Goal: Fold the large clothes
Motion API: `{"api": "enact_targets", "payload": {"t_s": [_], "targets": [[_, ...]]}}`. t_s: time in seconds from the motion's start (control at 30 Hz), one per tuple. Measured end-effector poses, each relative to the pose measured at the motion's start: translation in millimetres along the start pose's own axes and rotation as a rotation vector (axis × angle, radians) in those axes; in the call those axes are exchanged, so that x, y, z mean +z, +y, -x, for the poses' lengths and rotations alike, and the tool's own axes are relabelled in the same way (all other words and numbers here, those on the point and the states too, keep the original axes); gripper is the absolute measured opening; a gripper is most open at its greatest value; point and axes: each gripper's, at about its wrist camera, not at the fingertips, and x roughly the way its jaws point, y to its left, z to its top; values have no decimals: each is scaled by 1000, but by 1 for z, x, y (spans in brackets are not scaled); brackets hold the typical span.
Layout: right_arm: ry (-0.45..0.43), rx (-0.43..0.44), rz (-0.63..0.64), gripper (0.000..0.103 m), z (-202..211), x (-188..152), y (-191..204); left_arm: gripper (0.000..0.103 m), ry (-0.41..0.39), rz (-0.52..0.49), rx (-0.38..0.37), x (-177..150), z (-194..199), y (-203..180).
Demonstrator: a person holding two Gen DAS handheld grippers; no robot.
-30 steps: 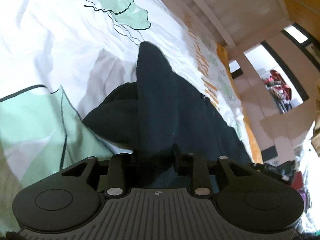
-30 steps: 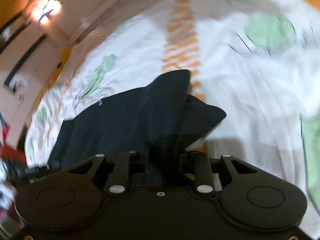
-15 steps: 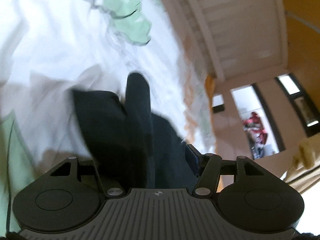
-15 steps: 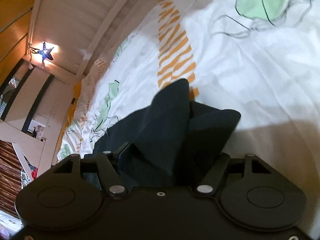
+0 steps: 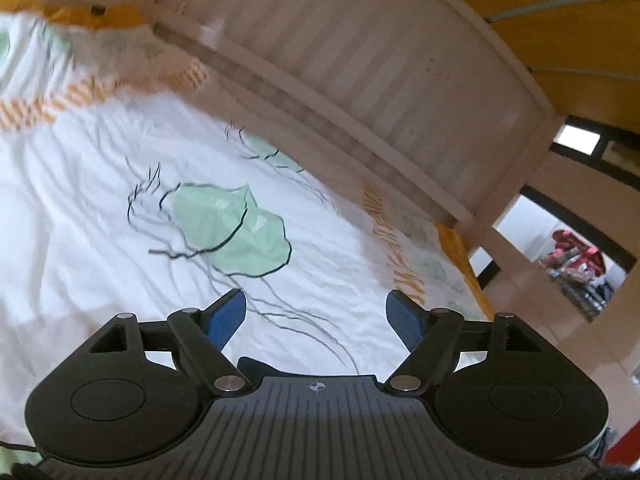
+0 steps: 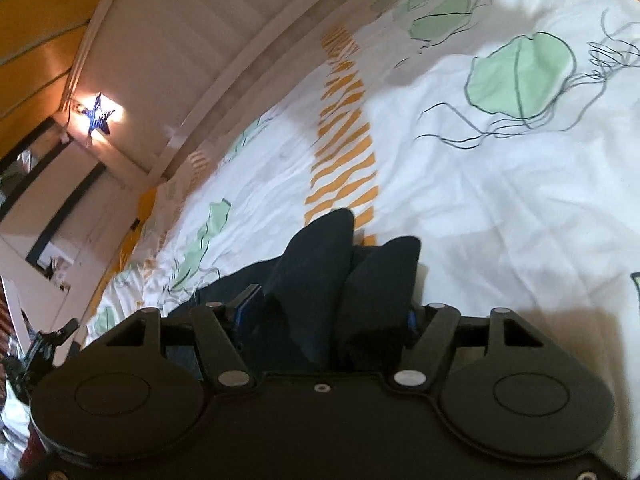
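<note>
1. Tilting a little downward, the left gripper (image 5: 316,316) hangs above the white quilt printed with green jellyfish shapes and orange stripes (image 5: 100,248); its jaws are opening and stand wide, with nothing between the blue ribbed pads (image 5: 226,318).
2. Only bare quilt shows between those two fingers in the left wrist view; a small dark sliver peeks out just above the gripper's grey ribbed body, too little of it showing to name.
3. Beyond the quilt in that view rises the pale slatted wooden bed end (image 5: 360,80), with a doorway to the right.
4. The right gripper (image 6: 332,308) also points somewhat downward, low over the bed, and its jaws are opening.
5. Bunched folds of the dark navy fabric garment (image 6: 320,276) stand up between the right gripper's fingers, filling most of the gap; whether the pads press the cloth cannot be told.
6. The rest of the garment spreads leftward from the right gripper and lies on the quilt, beside the orange striped band.
7. A lit blue star-shaped lamp (image 6: 98,114) glows on the wall at the upper left of the right wrist view.
</note>
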Motion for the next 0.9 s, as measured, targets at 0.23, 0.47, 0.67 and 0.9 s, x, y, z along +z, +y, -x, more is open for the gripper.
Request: {"api": "enact_targets", "payload": {"t_s": [0.23,0.47,0.67,0.9], "targets": [[43,-8,-13,77,-5,-3,-4,90,98,-72,-25,-35,4,-83],[97,7,21,84,-7,-8,0,91,235,-123,71,-105,-34,-126],[116,9,48,88,-8,-12,3,91,269,-249,194,-145,-64,-136],[117,11,51,90,-8,-14,3,94,235,-356,276,-174,-69,-144]]}}
